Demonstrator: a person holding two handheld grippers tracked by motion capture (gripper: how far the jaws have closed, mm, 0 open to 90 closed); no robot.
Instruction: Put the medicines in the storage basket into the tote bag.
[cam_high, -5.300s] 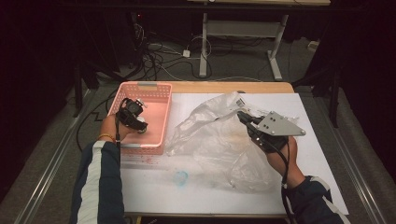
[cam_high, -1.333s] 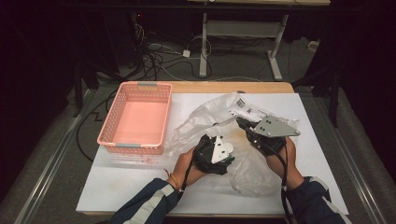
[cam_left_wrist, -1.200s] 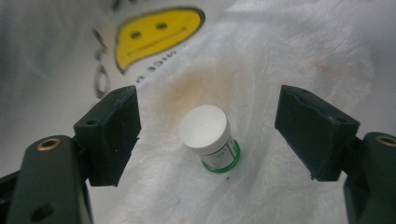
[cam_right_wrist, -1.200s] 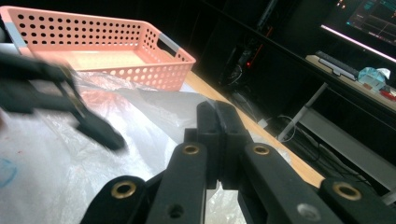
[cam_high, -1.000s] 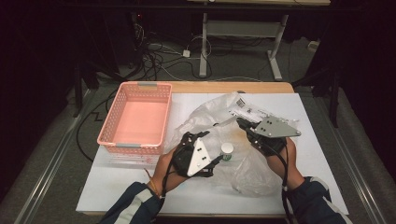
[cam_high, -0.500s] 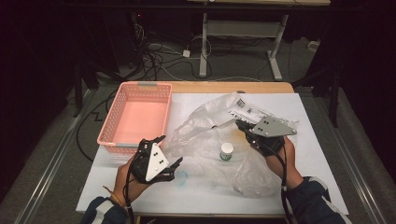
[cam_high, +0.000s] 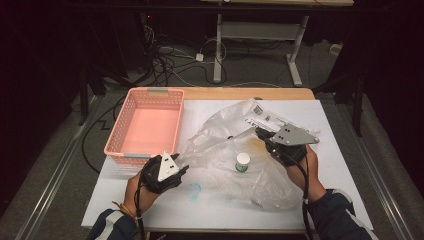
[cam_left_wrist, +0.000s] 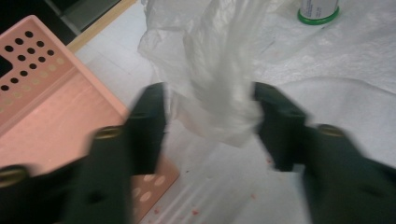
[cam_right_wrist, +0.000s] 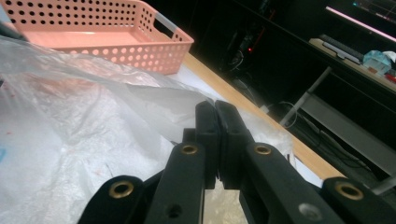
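A crumpled clear plastic bag (cam_high: 225, 135) lies across the white table top. A small bottle (cam_high: 243, 162) with a white cap and a green band stands within it. My left gripper (cam_high: 180, 165) is at the bag's left edge, by the basket's near corner. In the left gripper view its jaws (cam_left_wrist: 210, 102) have just been closing around a bunched fold of the bag (cam_left_wrist: 219, 93), still a little apart. My right gripper (cam_high: 261, 132) holds the bag's upper right edge. Its jaws (cam_right_wrist: 215, 107) are pressed together on the film (cam_right_wrist: 70, 116).
A pink perforated basket (cam_high: 150, 125) stands at the table's left, with its rim (cam_left_wrist: 42, 116) close beside my left gripper. A pale blue spot (cam_high: 192, 190) sits on the table (cam_high: 350, 150) near the front. Cables and desk legs lie on the floor beyond.
My left gripper has moved from the middle of the bag to its left edge, lower and nearer the person, and its jaws have narrowed around a fold. The right gripper has stayed put.
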